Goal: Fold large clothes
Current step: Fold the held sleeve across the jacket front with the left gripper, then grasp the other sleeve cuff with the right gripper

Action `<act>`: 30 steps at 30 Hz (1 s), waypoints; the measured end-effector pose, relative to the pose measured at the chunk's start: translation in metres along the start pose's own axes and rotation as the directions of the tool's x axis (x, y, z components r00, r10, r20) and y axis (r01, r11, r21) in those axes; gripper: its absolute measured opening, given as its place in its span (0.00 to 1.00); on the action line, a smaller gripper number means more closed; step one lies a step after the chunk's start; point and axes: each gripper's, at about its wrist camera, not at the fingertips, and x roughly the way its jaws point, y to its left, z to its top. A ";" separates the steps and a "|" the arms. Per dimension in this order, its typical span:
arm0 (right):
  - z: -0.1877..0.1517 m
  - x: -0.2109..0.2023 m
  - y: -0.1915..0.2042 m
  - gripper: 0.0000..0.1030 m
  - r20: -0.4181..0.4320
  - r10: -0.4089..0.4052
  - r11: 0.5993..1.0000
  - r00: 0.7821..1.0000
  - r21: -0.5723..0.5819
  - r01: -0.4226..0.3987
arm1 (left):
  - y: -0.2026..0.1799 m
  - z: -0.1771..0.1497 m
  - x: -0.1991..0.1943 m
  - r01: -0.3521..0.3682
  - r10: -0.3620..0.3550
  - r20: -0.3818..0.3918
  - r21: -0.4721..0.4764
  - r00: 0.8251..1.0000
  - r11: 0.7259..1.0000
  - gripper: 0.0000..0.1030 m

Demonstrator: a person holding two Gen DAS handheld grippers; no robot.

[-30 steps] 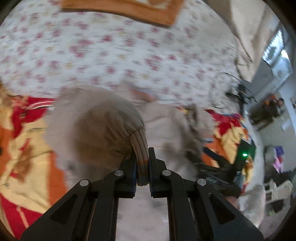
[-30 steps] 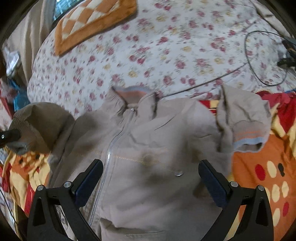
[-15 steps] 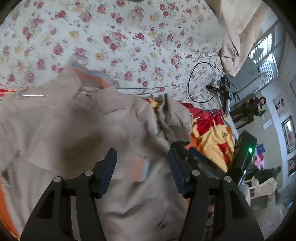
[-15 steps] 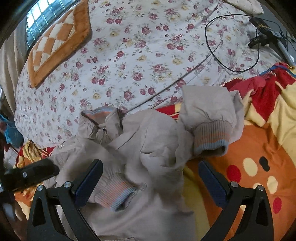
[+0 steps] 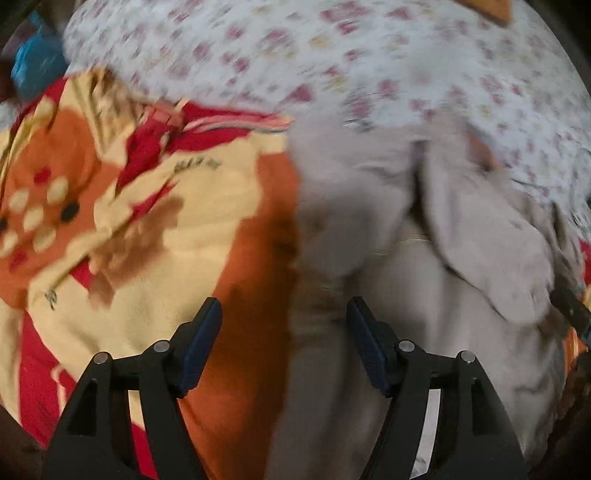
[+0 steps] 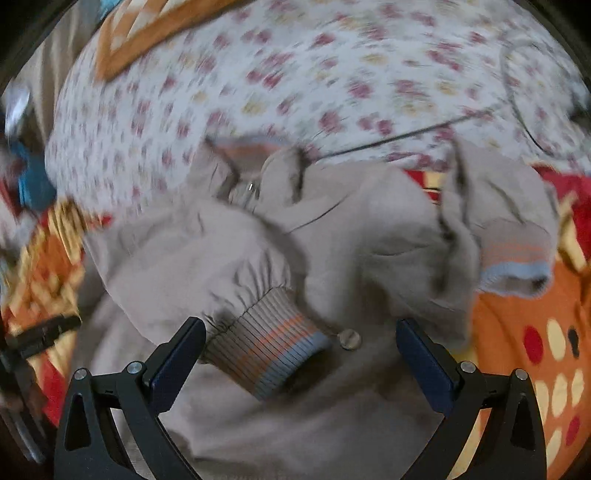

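A beige zip jacket point(image 6: 369, 236) lies front-up on the bed, both sleeves folded over its chest. One ribbed striped cuff point(image 6: 269, 354) rests on the front, just beyond my right gripper point(image 6: 299, 358), which stands wide open above it, touching nothing. The other cuff point(image 6: 513, 258) lies at the jacket's right side. In the blurred left wrist view the jacket point(image 5: 424, 295) fills the right half. My left gripper point(image 5: 284, 332) hovers over the jacket's left edge, jaws opening, nothing pressed between the pads.
An orange, red and cream blanket point(image 5: 129, 240) lies under the jacket, over a floral sheet point(image 6: 332, 74). An orange checked cushion point(image 6: 147, 33) sits at the far left of the bed. A black cable point(image 6: 424, 129) runs behind the collar.
My left gripper let go of the sleeve cuff it held, which now lies across the jacket's front. It then swung down to the jacket's left edge. The right gripper stayed open and dipped slightly.
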 end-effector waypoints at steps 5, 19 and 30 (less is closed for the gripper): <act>-0.006 0.024 0.004 0.29 -0.009 0.124 0.992 0.992 0.022 -0.124 | 0.021 0.004 0.016 -0.017 0.019 0.011 -0.102 1.000 0.995 0.67; 0.031 -0.009 -0.036 0.32 0.095 -0.184 0.980 0.978 -0.052 0.190 | 0.034 -0.001 0.014 0.005 -0.006 -0.003 -0.136 1.000 0.991 0.67; 0.025 -0.054 0.031 0.66 0.183 -0.061 0.979 0.981 -0.180 0.094 | 0.046 0.001 -0.033 0.024 0.007 0.167 -0.185 0.986 0.982 0.67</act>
